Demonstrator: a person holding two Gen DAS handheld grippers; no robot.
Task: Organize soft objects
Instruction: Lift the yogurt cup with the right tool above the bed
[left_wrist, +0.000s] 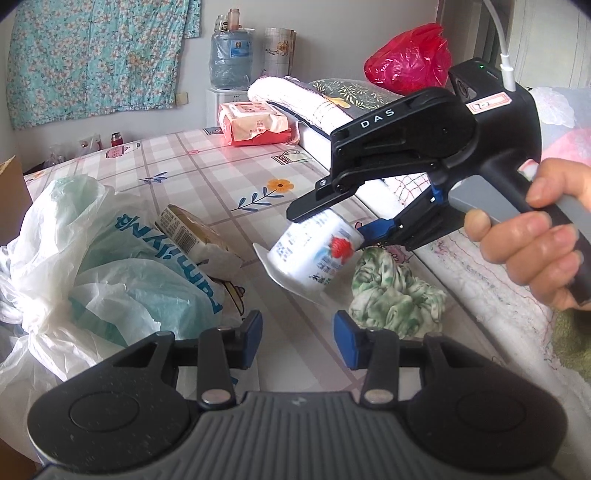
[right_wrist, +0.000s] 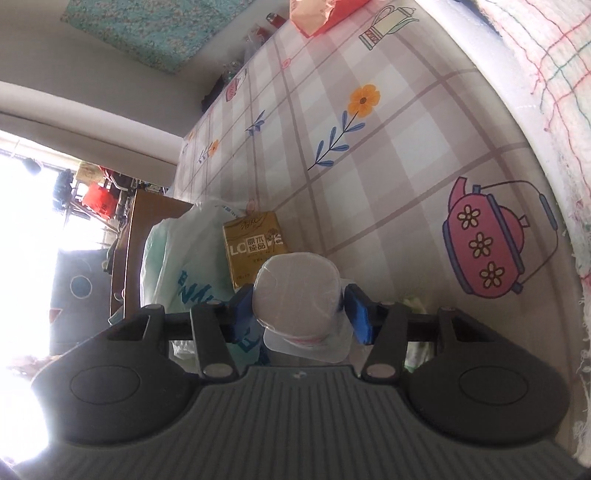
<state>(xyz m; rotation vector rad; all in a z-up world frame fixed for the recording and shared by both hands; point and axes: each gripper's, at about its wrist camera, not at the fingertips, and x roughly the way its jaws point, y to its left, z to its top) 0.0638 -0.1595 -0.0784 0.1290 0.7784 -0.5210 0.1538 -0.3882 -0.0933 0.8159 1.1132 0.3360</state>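
Above the checked desk, the right gripper clamps a yogurt cup; the left gripper hangs open and empty beside a plastic bag.

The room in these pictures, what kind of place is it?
Probably a lived-in room of a home. A table with a teapot-and-flower patterned cloth holds folded bedding, and a large water bottle stands on a small white cabinet against the wall, beside a hanging floral cloth.

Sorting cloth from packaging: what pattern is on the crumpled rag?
The rag has a green-and-white mottled print, clearest in the left wrist view.
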